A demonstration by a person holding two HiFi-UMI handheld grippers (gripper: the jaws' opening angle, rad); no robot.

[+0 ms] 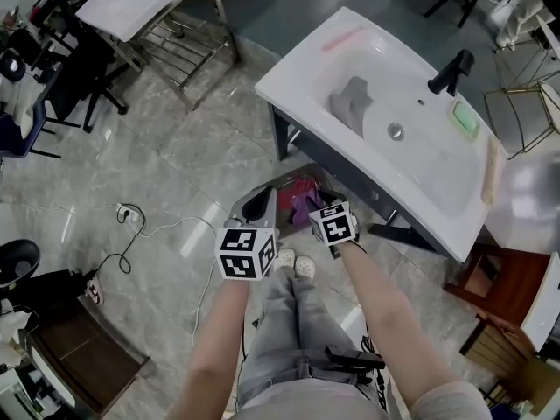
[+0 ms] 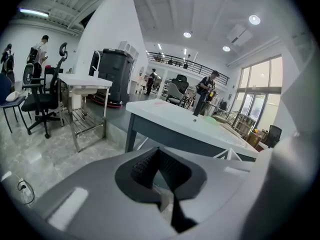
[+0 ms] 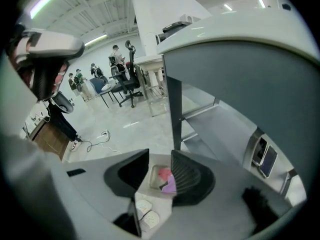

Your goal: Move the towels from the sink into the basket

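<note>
Grey towel (image 1: 352, 101) lies in sink (image 1: 289, 77); drop-off at basket (image 3: 154, 177) looks done.
Right gripper (image 3: 160, 159) released above pink towel (image 3: 164, 174); left gripper (image 2: 158, 151) clenched, empty. Next: reach for the grey towel.

The left forearm (image 1: 213, 348) and right forearm (image 1: 389, 322) reach forward and down, side by side. The left gripper (image 2: 159, 165) holds its jaws pressed together, empty. The right gripper (image 3: 160, 171), just beside it, tips more steeply downward (its jaws stand apart, gripping nothing).
</note>
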